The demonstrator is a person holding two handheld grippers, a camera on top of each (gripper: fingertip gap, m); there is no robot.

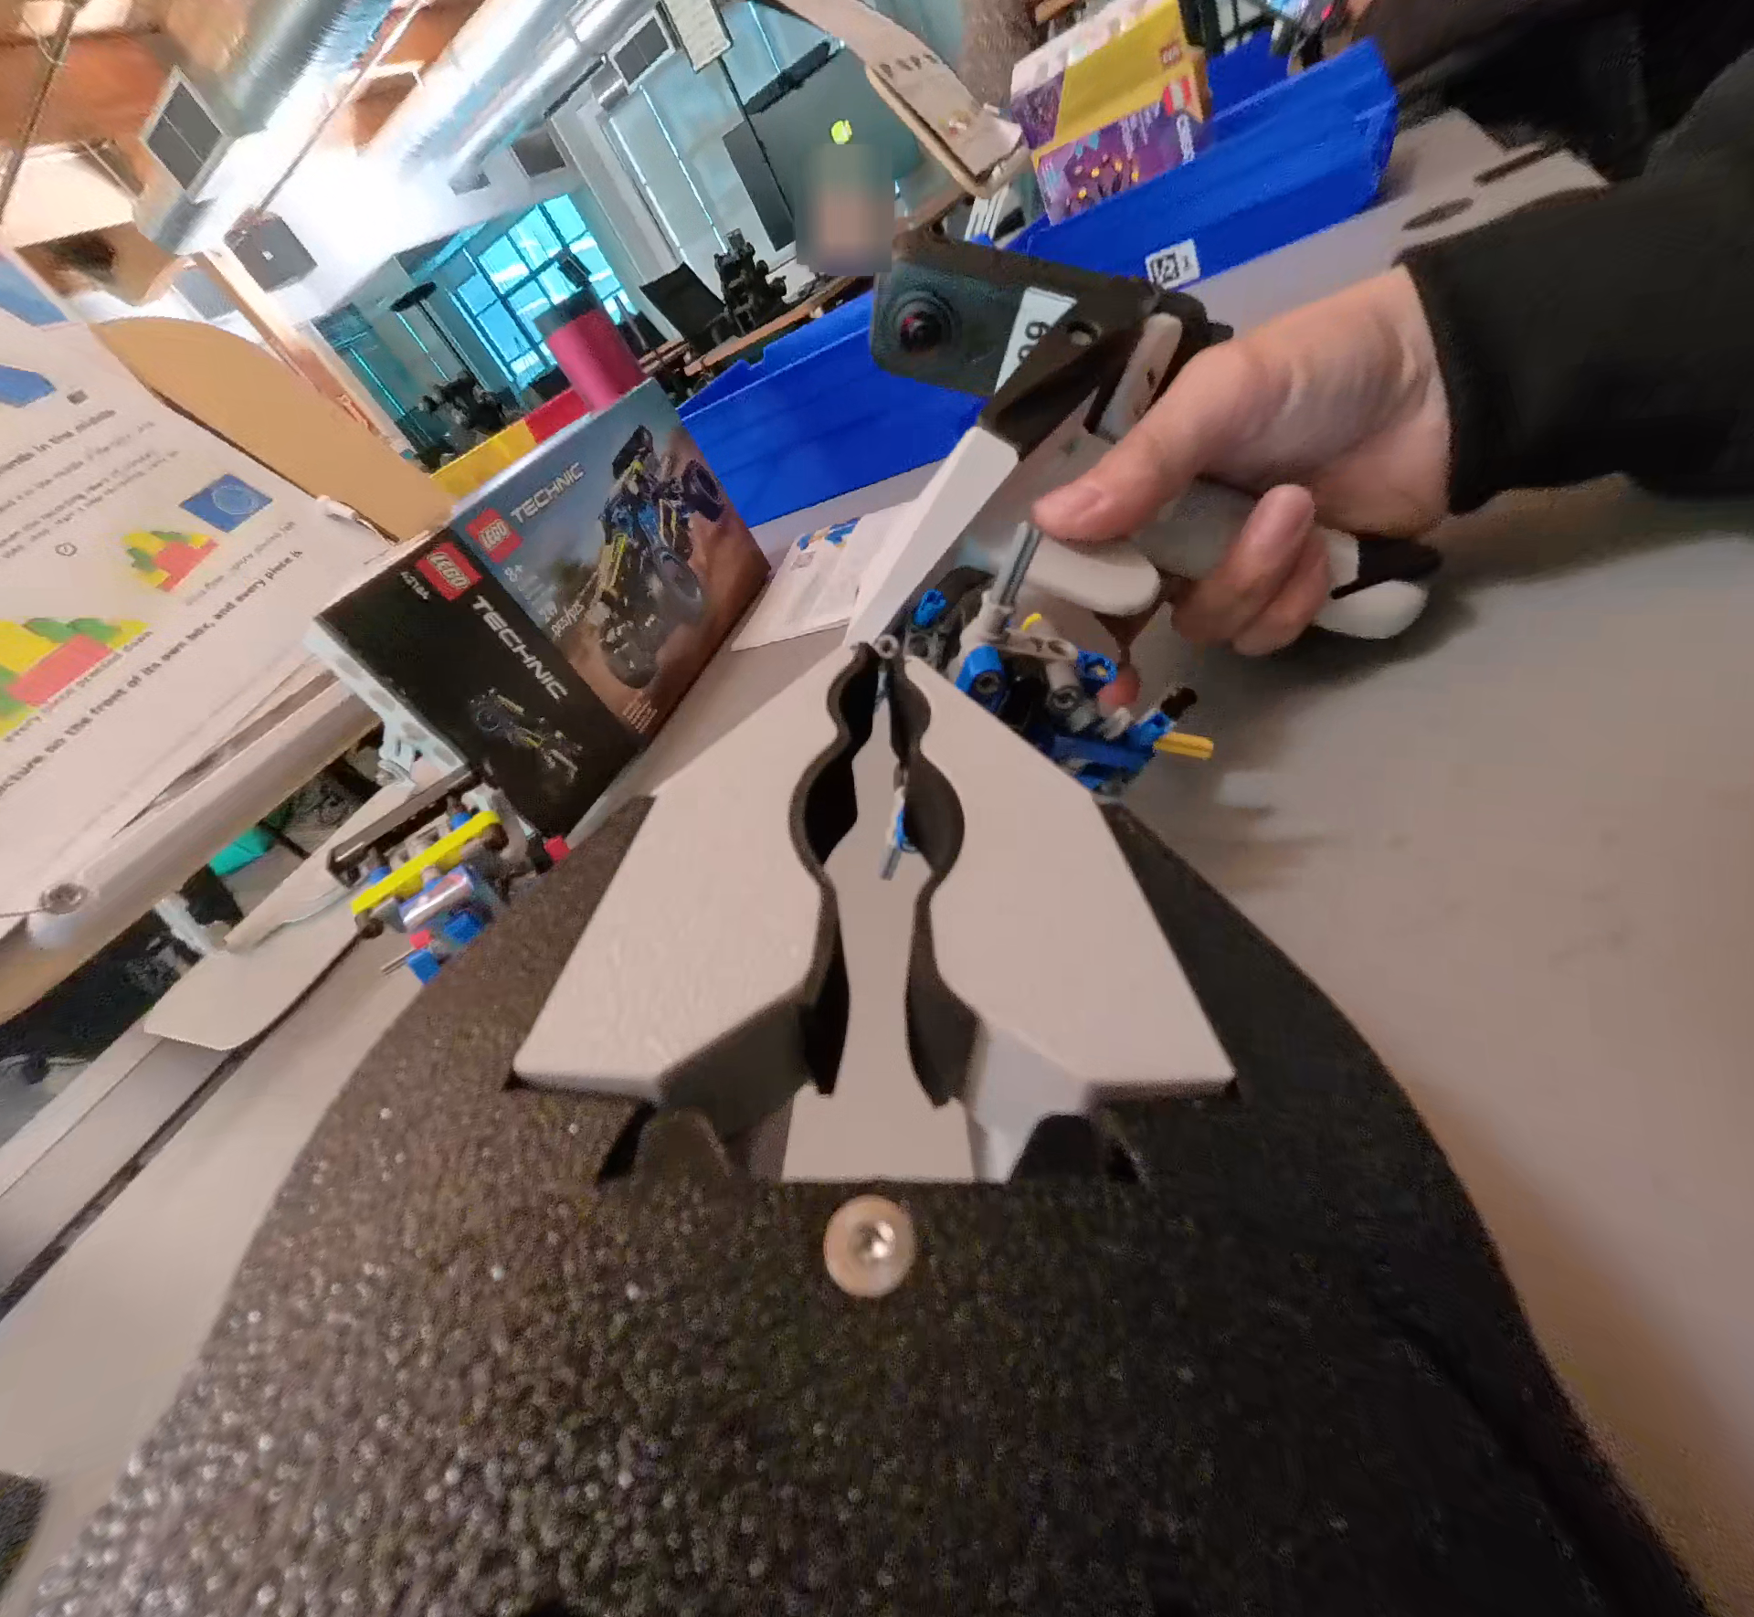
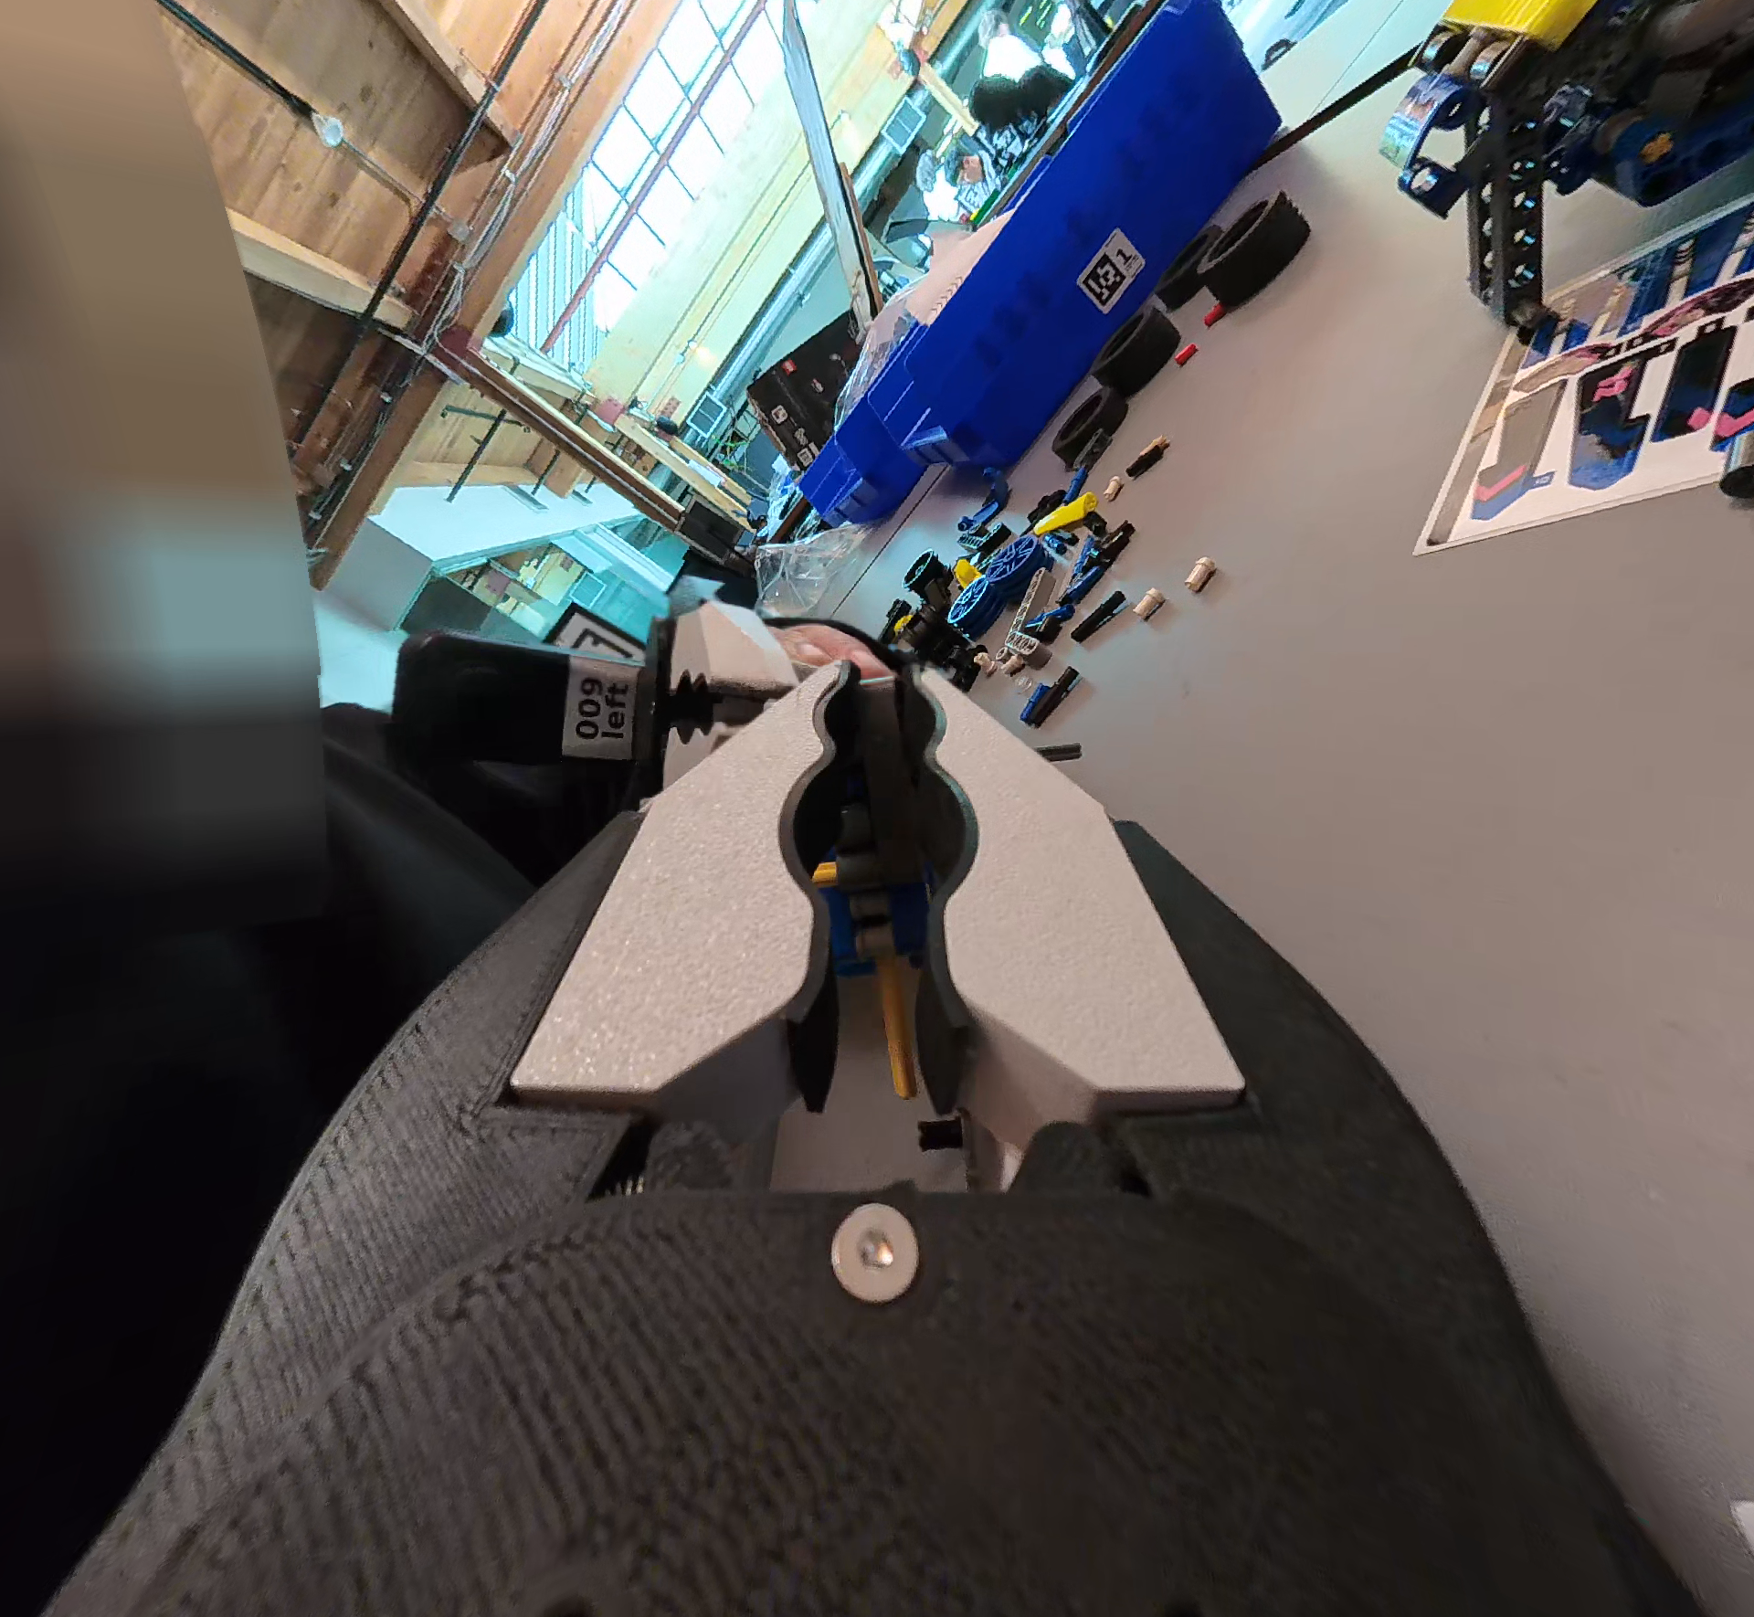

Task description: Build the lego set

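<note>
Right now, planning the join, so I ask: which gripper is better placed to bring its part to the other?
Left, probably. The left gripper pinches only a small blue-grey piece, already aimed at the blue subassembly that the right gripper clamps.

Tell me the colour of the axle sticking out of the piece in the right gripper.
Yellow. The axle shows best in the right wrist view.

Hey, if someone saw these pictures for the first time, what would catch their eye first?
Probably the right gripper, its fingers shut on a blue and yellow lego assembly in the middle. Next, the loose lego parts scattered on the grey table, beside a blue bin.
</note>
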